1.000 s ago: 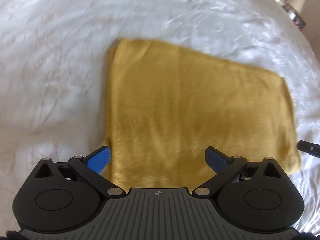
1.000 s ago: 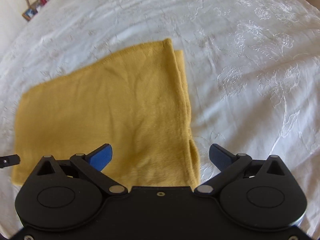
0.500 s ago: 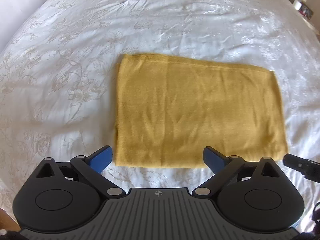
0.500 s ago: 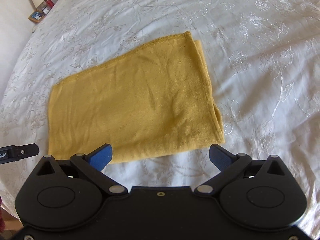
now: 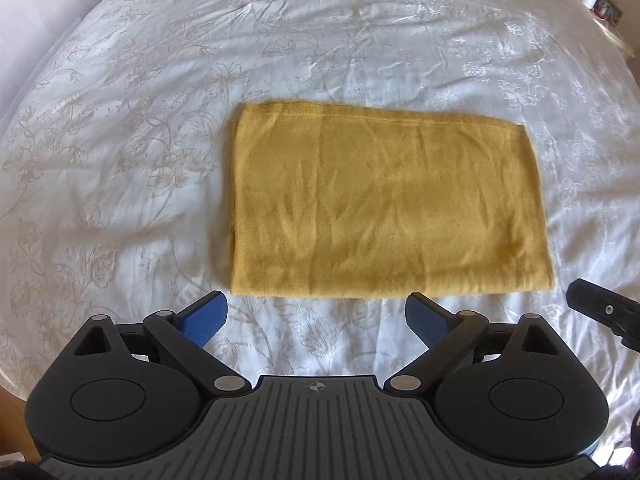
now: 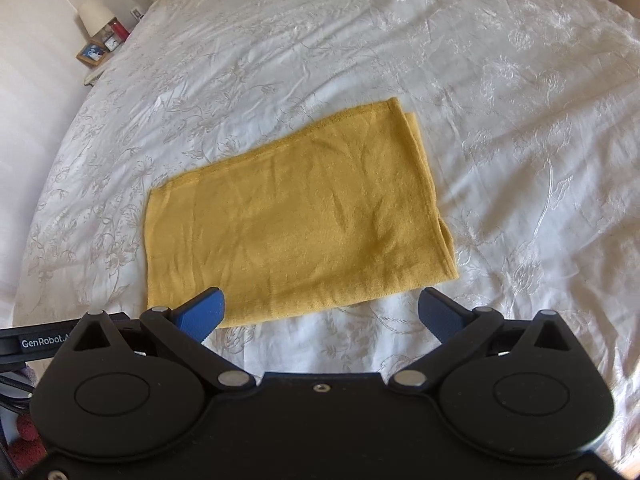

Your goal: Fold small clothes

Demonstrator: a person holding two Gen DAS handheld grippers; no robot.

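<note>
**Both grippers wide open above a folded mustard cloth**

The left gripper (image 5: 316,316) has its blue-padded fingers (image 5: 204,318) spread wide, holding nothing. The right gripper (image 6: 320,312) is equally spread and empty. Just ahead of both lies the folded yellow cloth (image 5: 388,208), a flat rectangle on the white embroidered bedspread (image 5: 120,140), touching neither gripper; layered edges show along its right end in the right wrist view. Far off to the right gripper's left stands a lamp (image 6: 96,16) beside a small picture frame (image 6: 93,53).

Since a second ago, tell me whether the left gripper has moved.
Yes. The left gripper has pulled back from the folded mustard-yellow cloth; its blue fingertips now sit over the white embroidered bedspread.
</note>
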